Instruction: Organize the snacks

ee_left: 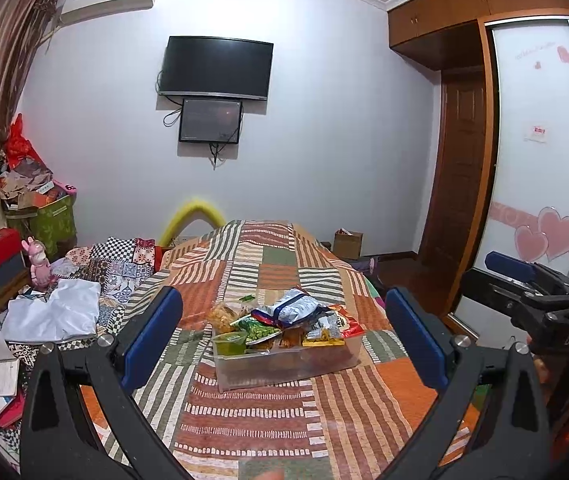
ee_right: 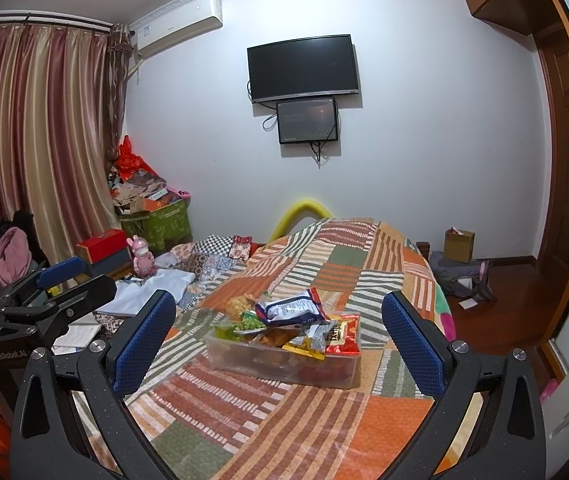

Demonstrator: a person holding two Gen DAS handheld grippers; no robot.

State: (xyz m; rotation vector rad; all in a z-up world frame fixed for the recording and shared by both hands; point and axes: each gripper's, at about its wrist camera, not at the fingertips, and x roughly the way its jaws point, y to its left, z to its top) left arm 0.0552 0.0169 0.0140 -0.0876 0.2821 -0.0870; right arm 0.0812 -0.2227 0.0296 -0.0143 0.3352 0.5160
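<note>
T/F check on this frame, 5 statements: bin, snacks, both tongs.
1. The clear bin sits on the patchwork quilt. True.
2. The left tongs are shut on a snack packet. False: they are open and hold nothing, short of the bin.
3. A blue-and-white bag lies on top of the snack pile. True.
4. The bin is empty. False: packets fill it above the rim, including a red packet at its right end.
5. The right tongs are open. True.
</note>
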